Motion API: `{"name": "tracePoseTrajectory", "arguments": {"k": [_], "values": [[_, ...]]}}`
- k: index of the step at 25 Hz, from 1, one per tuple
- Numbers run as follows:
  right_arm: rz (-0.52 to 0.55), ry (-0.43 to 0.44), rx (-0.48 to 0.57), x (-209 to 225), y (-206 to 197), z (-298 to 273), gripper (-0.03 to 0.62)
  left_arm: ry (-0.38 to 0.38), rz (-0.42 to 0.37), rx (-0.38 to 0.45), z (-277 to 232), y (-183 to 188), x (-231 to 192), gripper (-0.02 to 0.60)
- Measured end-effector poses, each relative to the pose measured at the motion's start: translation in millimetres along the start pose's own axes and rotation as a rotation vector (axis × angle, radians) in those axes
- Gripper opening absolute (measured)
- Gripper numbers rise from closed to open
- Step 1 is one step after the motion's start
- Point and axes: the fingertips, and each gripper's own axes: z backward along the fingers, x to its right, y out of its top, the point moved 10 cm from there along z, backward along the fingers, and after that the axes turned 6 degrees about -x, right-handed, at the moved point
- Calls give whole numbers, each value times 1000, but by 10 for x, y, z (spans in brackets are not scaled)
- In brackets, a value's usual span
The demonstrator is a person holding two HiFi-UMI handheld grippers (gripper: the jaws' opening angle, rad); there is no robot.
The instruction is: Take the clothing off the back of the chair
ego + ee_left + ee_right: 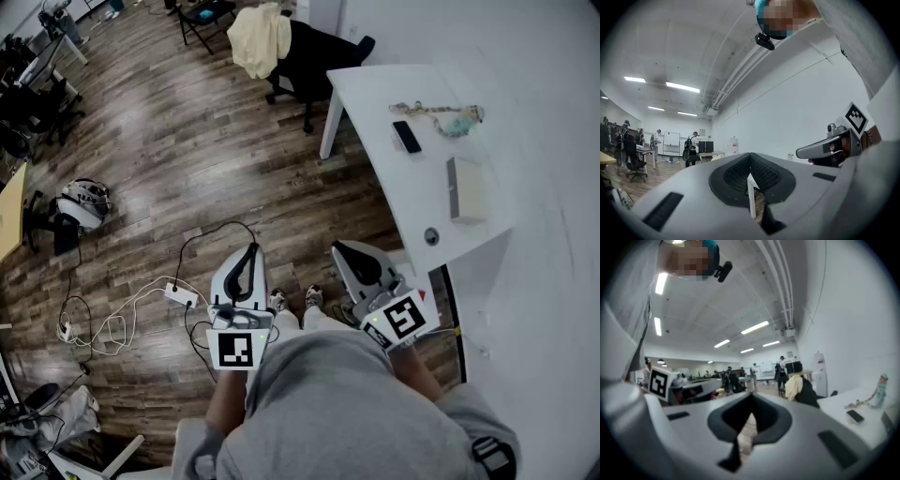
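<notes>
A pale yellow garment (pixel 262 37) hangs over the back of a black office chair (pixel 314 58) at the far end of the room, beside a white desk (pixel 375 89). In the right gripper view the garment (pixel 793 386) is small and far ahead. Both grippers are held close to the person's body, far short of the chair. My left gripper (pixel 252 249) has its jaws together with nothing in them, and so has my right gripper (pixel 340 249). The tips of each pair meet in the left gripper view (pixel 750 155) and in the right gripper view (pixel 751 397).
On the desk lie a black phone (pixel 406 136), a pale box (pixel 466 187) and a small cluttered object (pixel 441 117). A power strip (pixel 180 295) with loose cables lies on the wood floor at the left, and a helmet-like object (pixel 84 202) lies farther left. More chairs and people stand far off.
</notes>
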Motion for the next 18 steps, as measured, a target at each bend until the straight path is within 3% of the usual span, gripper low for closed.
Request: {"name": "tracePoseTrajectory", "arguments": {"k": [8, 18], "values": [[-21, 22, -5, -340, 18, -184, 34, -9, -9, -37, 301, -46, -178, 32], [0, 20, -17, -540, 32, -432, 34, -5, -3, -6, 337, -61, -472, 32]]}}
